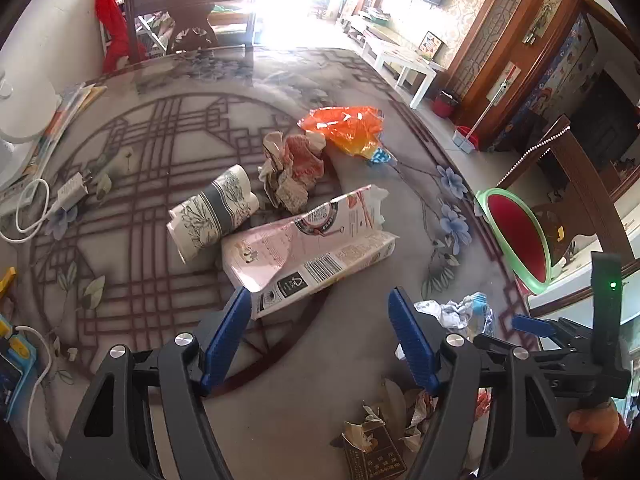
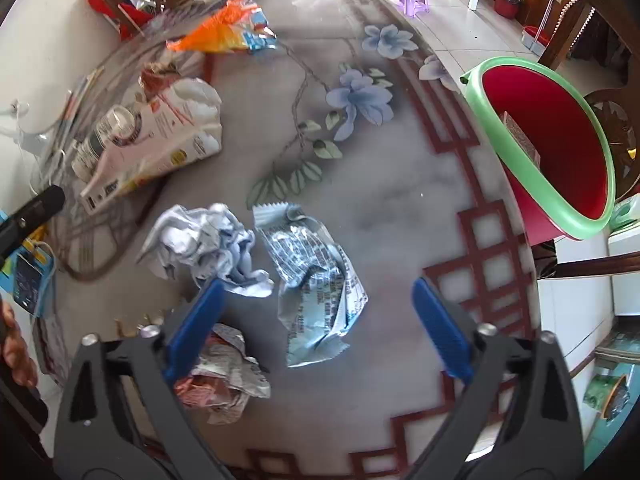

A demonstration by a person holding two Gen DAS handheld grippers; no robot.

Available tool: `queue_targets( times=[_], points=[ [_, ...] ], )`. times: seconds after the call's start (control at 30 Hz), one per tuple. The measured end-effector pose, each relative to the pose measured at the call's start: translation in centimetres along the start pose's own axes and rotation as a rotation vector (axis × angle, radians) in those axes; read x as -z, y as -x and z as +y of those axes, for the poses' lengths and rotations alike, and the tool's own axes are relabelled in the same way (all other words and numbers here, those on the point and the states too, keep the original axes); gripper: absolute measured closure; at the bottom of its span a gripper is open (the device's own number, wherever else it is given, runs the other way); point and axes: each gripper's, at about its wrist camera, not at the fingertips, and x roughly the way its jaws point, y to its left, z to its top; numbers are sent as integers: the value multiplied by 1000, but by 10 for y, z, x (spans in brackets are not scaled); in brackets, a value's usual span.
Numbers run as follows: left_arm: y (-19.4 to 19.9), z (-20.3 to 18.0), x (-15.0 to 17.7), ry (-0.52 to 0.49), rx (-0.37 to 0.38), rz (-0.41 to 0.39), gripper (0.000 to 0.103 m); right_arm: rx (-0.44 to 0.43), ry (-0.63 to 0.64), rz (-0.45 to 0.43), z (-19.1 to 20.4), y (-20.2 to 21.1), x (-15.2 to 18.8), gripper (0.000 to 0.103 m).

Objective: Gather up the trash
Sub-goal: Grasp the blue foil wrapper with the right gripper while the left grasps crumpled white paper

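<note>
The left tool (image 1: 316,312) hovers low over the table (image 1: 160,184) with its blue fingers apart and nothing between them. Just beyond its fingertips lies the pink carton (image 1: 304,248), its near end almost at the left finger. Touching the carton's far side is a rolled floral paper cup (image 1: 212,212); behind the carton sit a crumpled pink wrapper (image 1: 292,168) and an orange bag (image 1: 344,128).

The right tool (image 2: 316,304) is also spread wide and empty. A silver-blue wrapper (image 2: 316,276) lies flat between its fingers, a crumpled white paper (image 2: 208,244) touches the left finger's tip, and a crushed foil packet (image 2: 224,376) lies under that finger. The red bin (image 2: 560,152) with a green rim stands off the table's edge, well right of the carton.
</note>
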Motion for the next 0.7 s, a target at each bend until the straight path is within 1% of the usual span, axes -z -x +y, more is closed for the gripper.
queue_targets(
  times=[0.07, 0.13, 0.27, 0.4, 0.53, 0.63, 0.7],
  points=[
    [-3, -3, 2, -15, 13, 11, 35, -7, 11, 4, 2, -3, 1, 51],
    [-6, -9, 1, -41, 28, 18, 35, -11, 7, 10, 1, -3, 0, 67],
    [-10, -25, -1, -84, 70, 20, 35, -13, -4, -29, -3, 7, -6, 69],
    [-22, -47, -3, -152, 126, 54, 35, -3, -32, -86, -14, 22, -18, 69],
    [-39, -70, 1, -226, 161, 131, 35, 0, -71, -123, -27, 36, -25, 69],
    [-47, -78, 8, -240, 179, 171, 31, 3, -90, -140, -35, 44, -25, 69],
    [-57, -81, 13, -233, 192, 209, 31, 2, -98, -144, -37, 47, -26, 69]
  ],
)
